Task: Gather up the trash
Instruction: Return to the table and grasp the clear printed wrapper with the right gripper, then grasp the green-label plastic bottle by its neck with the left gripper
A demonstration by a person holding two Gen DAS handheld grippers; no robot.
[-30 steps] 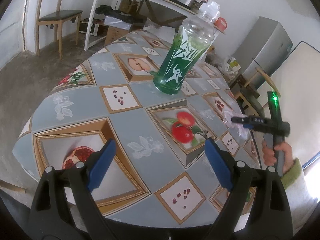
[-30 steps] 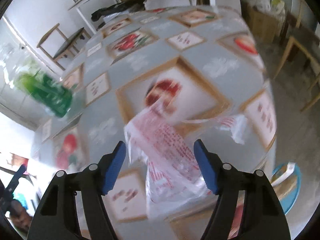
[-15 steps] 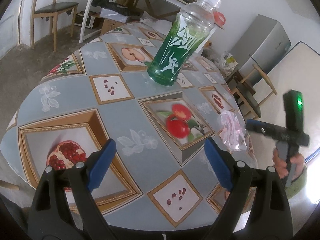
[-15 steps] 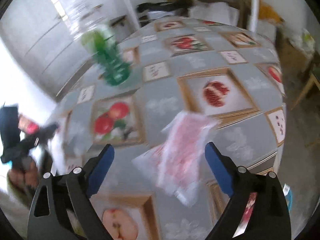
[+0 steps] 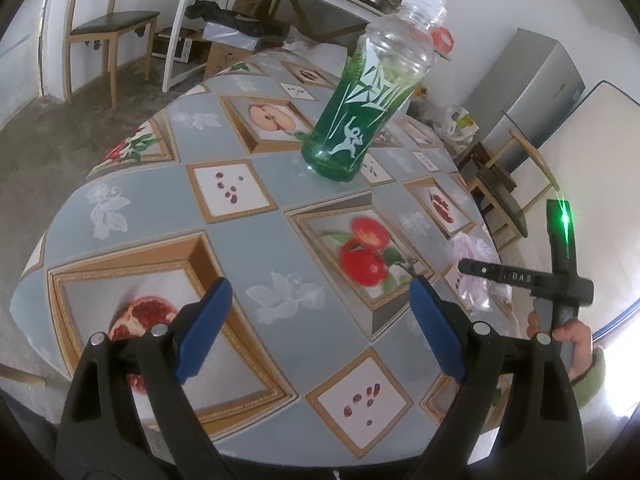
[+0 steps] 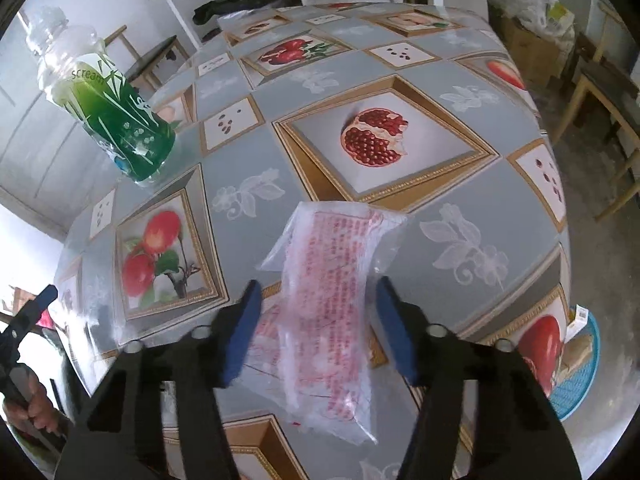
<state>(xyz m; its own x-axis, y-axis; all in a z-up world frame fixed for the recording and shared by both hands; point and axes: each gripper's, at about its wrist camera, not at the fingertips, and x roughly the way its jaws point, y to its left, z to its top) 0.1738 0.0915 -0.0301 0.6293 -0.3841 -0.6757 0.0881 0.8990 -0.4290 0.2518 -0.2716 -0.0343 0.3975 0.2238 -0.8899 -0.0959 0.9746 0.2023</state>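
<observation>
A crumpled clear plastic bag with red print (image 6: pixel 332 280) lies near the table's edge, also seen small in the left wrist view (image 5: pixel 476 252). My right gripper (image 6: pixel 319 286) straddles the bag from above. Its jaws are closing with the bag between them, and a gap still shows on each side of the blue pads (image 6: pixel 244 320). An upright plastic bottle with a green label (image 5: pixel 360 120) stands mid-table, and appears at the far left in the right wrist view (image 6: pixel 116 128). My left gripper (image 5: pixel 320 286) hovers open over the tablecloth, holding nothing.
The round table wears a grey fruit-print cloth (image 5: pixel 256 264). A blue basket (image 6: pixel 576 376) with scraps sits on the floor beside the table. A wooden chair (image 5: pixel 108 28), a white side table and a grey fridge (image 5: pixel 532 92) stand around the room.
The right gripper swung back over the plastic bag and its jaws narrowed from wide to about half. The bag now lies between them. The left gripper stayed put.
</observation>
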